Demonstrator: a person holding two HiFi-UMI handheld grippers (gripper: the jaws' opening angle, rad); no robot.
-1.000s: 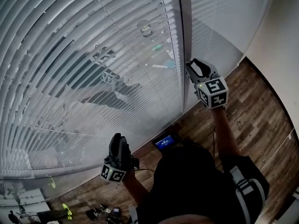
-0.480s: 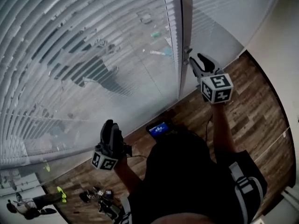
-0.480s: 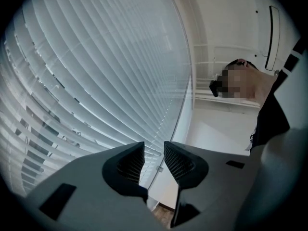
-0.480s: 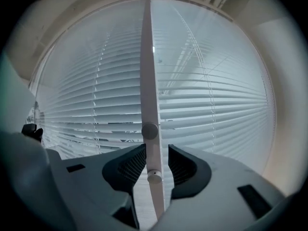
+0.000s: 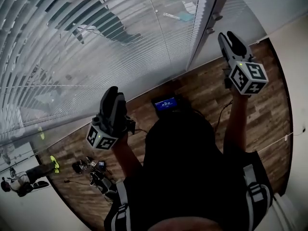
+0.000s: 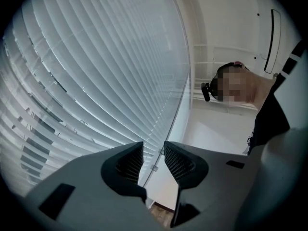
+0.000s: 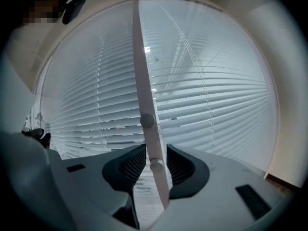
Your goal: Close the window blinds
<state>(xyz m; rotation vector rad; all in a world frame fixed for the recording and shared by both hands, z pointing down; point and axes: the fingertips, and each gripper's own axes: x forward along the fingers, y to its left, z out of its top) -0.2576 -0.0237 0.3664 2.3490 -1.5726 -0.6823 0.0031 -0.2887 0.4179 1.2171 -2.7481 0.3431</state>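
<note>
Blinds (image 5: 72,42) higher, left hand-held gripper (image 5: 113,92) lifted, right hand-held gripper (image 5: 228,36) farther right

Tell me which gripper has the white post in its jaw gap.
The right gripper: the knobbed white post shows in the gap between its open jaws. The left gripper holds nothing, jaws open.

We find no word, number or brand that we can read. The small screen (image 5: 165,103), near us in front of the person's chest, glows blue with a few pale lines, but they are too small for us to make out. The marker cube (image 5: 102,139) on the left gripper (image 5: 113,94) and the one (image 5: 249,78) on the right gripper (image 5: 230,36) bear only black-and-white square patterns, not letters or digits.
</note>
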